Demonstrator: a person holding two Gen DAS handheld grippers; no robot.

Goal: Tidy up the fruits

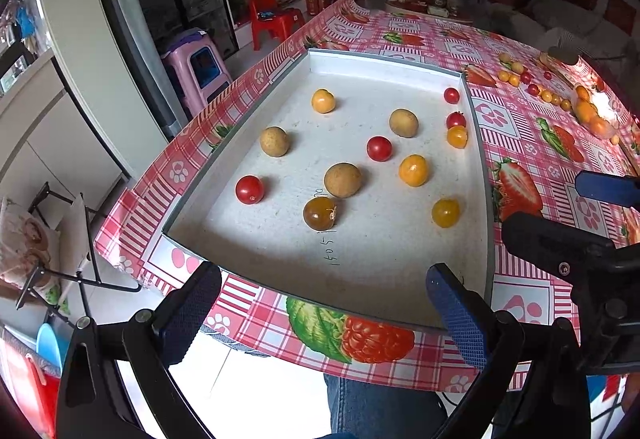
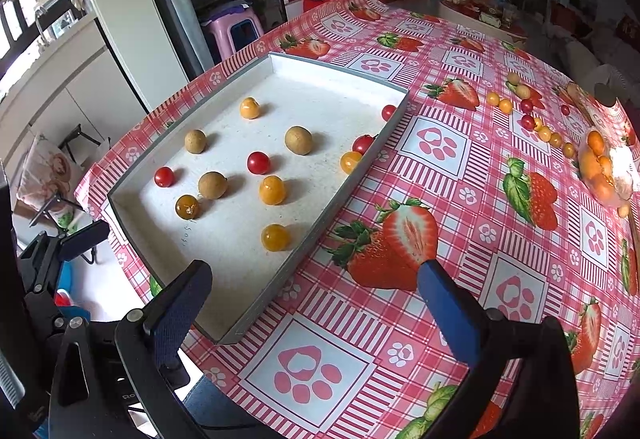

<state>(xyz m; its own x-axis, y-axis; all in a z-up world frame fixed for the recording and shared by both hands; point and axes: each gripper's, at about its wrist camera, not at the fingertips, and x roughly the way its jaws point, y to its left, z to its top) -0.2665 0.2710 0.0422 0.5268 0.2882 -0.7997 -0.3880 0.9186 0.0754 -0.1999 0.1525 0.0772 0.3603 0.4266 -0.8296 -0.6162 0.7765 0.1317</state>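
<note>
Left gripper: jaws spread wide, nothing between them, hanging over the near edge of the tray, low centre of frame. Right gripper: jaws also released and empty, straddling the tray's near right corner and bare tablecloth.

Fruit in tray, loose and apart: red tomatoes, yellow-orange ones, three tan round fruits, one darker brownish fruit just below the middle tan one. Two red and one orange sit against the tray's right wall.

Left view only: handwritten digits on the tray floor, a denim-clad leg under the tabletop edge, the right gripper's dark body at right edge. Right view only: broad stretch of strawberry-print cloth, the left gripper at lower left edge.

Both views: a second row of small fruits on the cloth, upper right, well apart from the tray, beside a clear bag of orange fruit. Pink stool and red chair beyond the tabletop, upper left.
</note>
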